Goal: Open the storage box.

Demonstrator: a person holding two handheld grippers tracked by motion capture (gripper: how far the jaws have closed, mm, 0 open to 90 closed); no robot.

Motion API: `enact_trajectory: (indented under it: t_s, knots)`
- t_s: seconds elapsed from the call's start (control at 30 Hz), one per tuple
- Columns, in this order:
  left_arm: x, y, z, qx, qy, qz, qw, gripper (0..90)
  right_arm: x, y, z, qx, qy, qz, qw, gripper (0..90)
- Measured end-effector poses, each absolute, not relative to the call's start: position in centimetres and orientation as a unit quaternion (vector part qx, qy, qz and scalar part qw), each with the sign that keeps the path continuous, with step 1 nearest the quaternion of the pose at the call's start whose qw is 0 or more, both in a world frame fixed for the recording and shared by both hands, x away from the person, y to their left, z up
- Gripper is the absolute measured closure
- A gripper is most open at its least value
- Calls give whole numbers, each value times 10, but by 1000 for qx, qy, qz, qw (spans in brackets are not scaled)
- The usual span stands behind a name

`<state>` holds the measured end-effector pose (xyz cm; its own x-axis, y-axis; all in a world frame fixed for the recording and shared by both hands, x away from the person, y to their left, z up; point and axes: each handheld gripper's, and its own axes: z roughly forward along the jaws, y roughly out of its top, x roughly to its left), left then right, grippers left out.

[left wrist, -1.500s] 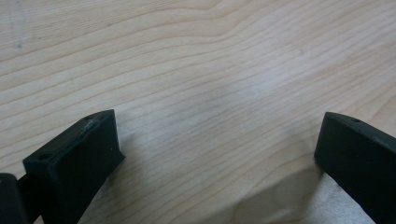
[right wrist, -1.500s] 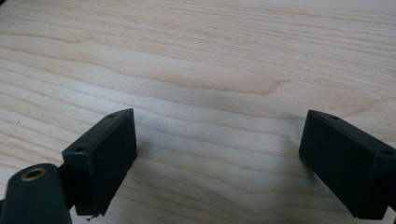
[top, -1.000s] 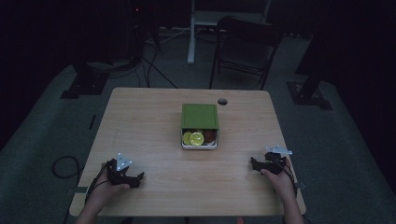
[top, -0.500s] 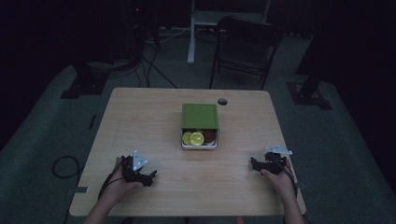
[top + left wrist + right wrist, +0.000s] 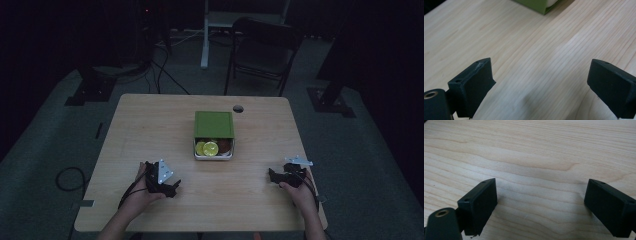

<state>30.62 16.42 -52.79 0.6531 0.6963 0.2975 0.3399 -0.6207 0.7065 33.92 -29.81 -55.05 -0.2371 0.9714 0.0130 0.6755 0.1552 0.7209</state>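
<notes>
A small metal box (image 5: 214, 150) sits at the middle of the wooden table (image 5: 150, 125), its green lid (image 5: 214, 124) slid back so the near end is uncovered. Inside lie yellow-green round slices (image 5: 207, 148) and something dark red. My left gripper (image 5: 174, 188) rests on the table near the front left, open, jaws wide apart over bare wood (image 5: 541, 82); a corner of the green lid (image 5: 541, 5) shows at the top of the left gripper view. My right gripper (image 5: 271, 176) rests near the front right, open over bare wood (image 5: 541, 205).
A round cable hole (image 5: 238, 108) lies in the table behind the box. A folding chair (image 5: 262, 50) and stand legs are on the dim floor beyond the table, with cables (image 5: 65, 175) at the left.
My left gripper has moved rightward along the front of the table, toward the box. The right gripper has stayed where it was.
</notes>
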Motion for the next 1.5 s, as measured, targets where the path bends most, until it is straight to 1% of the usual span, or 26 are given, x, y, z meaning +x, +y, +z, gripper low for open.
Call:
enact_trajectory:
  t_s: [0.03,0.13,0.4,0.63,0.73,0.9,1.2,1.37,1.4,1.43,1.5]
  knots:
    - [306,161,-528,860,293,283,307,68,339,-298,-550,570,722,312,237,107]
    - [307,154,-529,866,278,289,300,115,339,-298,-550,570,722,312,237,107]
    - [308,129,-529,869,239,304,308,115,339,-298,-551,570,722,312,238,107]
    - [309,105,-529,878,194,316,303,126,339,-298,-551,570,722,312,237,107]
    - [309,96,-530,880,171,331,294,134,339,-298,-551,570,722,312,238,107]
    - [310,85,-530,878,153,342,298,145,339,-298,-550,570,722,312,237,107]
    - [310,61,-527,874,98,370,301,147,339,-298,-550,570,722,312,237,107]
    - [312,50,-526,870,80,381,302,160,339,-298,-550,570,722,312,237,107]
    - [312,48,-525,869,74,385,302,170,339,-298,-550,570,722,312,237,107]
    - [313,46,-525,870,61,387,299,204,339,-298,-550,570,722,312,237,107]
    - [314,42,-525,873,53,384,297,207,339,-298,-550,570,722,312,237,107]
